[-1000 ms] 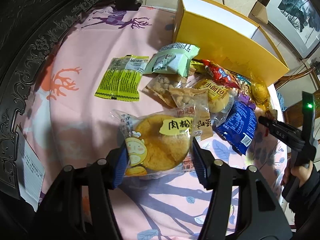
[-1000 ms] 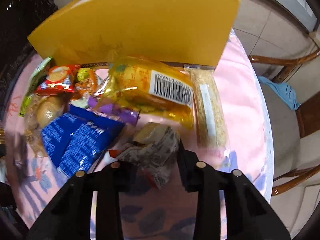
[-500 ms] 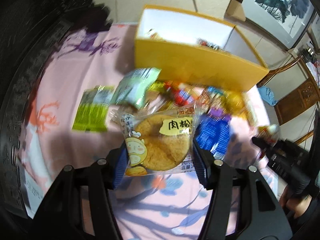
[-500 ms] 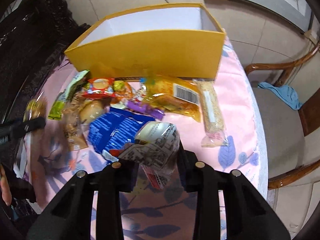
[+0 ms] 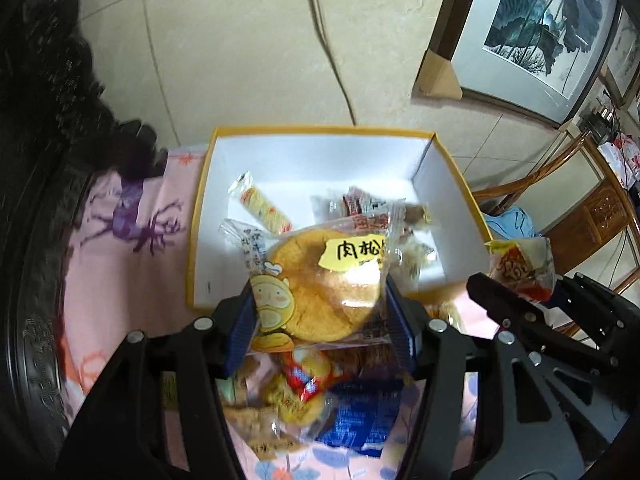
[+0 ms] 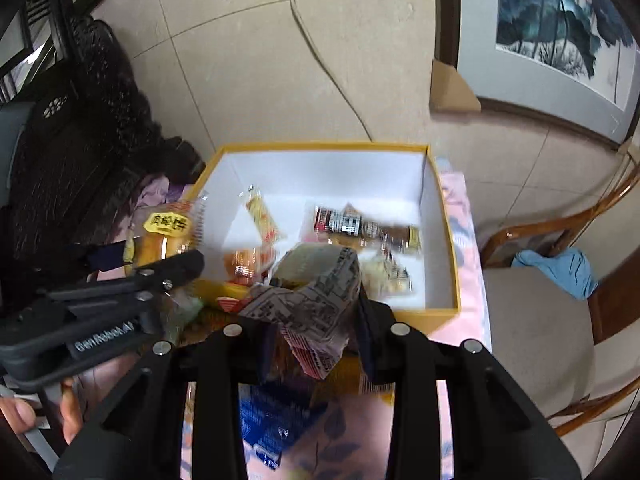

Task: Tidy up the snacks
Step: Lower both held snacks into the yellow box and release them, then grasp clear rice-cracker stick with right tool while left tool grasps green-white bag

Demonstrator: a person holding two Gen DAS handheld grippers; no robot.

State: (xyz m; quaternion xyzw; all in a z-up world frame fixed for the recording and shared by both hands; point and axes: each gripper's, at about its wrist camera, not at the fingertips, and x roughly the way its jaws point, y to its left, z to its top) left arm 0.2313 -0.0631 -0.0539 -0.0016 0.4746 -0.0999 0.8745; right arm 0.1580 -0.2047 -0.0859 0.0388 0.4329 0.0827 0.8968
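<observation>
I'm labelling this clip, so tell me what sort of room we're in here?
Most likely a living or dining room at home: a framed ink painting leans against the tiled wall, a wooden chair stands beside a table with a pink patterned cloth, and dark carved furniture sits left.

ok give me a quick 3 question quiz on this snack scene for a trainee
1. True or false: the left tongs are shut on the round meat floss cake packet.
2. Multiple choice: what do the right tongs hold? A) a blue packet B) a newsprint-patterned wrapped snack C) nothing
3. Fill in: the yellow box has a ____ interior and already holds several snacks.

Key: 1 true; 2 B; 3 white
</observation>
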